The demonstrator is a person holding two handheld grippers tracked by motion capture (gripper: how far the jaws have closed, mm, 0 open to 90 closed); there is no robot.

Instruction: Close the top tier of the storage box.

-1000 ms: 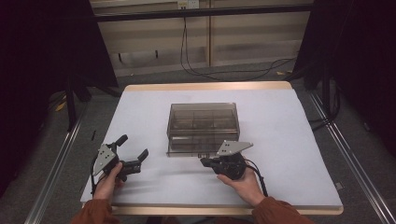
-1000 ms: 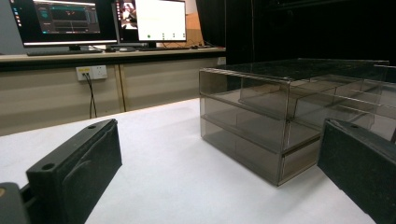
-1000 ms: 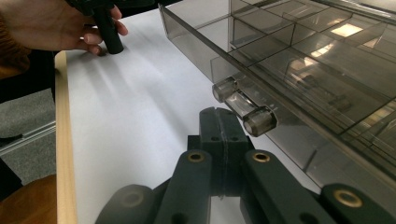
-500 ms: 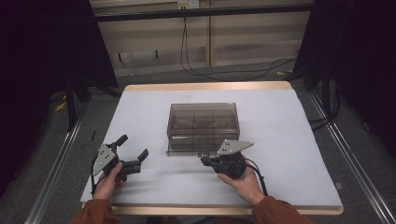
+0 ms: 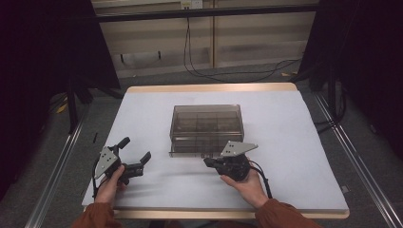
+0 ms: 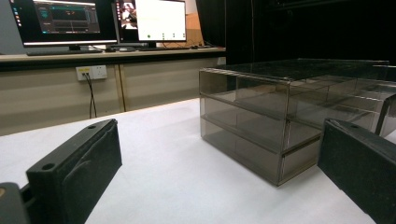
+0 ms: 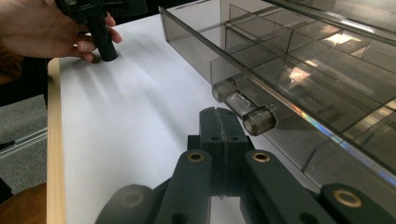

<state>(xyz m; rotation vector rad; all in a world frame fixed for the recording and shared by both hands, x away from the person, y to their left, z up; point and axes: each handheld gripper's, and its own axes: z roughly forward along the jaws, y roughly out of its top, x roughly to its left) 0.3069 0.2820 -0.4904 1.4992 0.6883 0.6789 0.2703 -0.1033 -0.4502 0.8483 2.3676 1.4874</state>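
Standing near the middle of the white table (image 5: 294,142) is a smoky transparent drawer box (image 5: 207,124), its lower drawer (image 5: 197,148) pulled partly out toward the person. The right gripper view shows this drawer (image 7: 299,70) divided into compartments, with a clear bar handle (image 7: 243,108) on its front.

The right gripper (image 5: 210,163) lies low at the near front of the drawer, held in the right hand (image 5: 244,185). Its jaws are pressed together with nothing between them, their tips just beside the handle; contact cannot be confirmed.

The left gripper (image 5: 135,156) rests on the table well left of the box, held in the left hand (image 5: 111,183). Its jaws stand wide apart and empty, facing the box.
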